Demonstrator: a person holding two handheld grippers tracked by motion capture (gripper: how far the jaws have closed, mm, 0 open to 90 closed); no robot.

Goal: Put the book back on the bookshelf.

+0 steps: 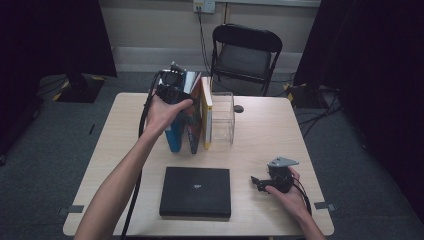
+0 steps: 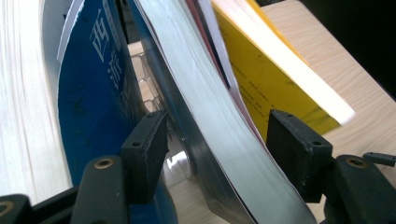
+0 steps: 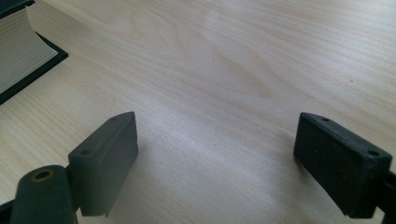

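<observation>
Blue, dark and yellow spines stand in a short row at the far middle of the tabletop point(image 1: 260, 130), propped against a clear acrylic box point(image 1: 223, 117) that serves as a bookend. From the high view, my left tongs point(image 1: 171, 90) come down onto the top of that row, my hand wrapped over them, so I judge I am working one book loose from its neighbours. A flat black book point(image 1: 196, 191) lies closed near my edge of the tabletop. My right tongs point(image 1: 259, 184) rest low beside it, parked out of the way while the left does the work.

In the left gripper view, the tongs point(image 2: 219, 140) straddle the grey-edged book point(image 2: 219, 121), the middle one of the row. It leans, its pale page edge running between the jaws, its cover thin and slightly bowed. The jaws stand apart: the left one sits by the blue book point(image 2: 88, 107) and the right one near the yellow book point(image 2: 275, 79), and I see a gap at each pad, so nothing is clamped. The blue cover carries large white characters.

In the right gripper view, the tongs point(image 3: 215, 158) gape wide over bare pale wood, with nothing between them. A corner of the black book point(image 3: 23, 51) shows its cream page block at the upper left
</observation>
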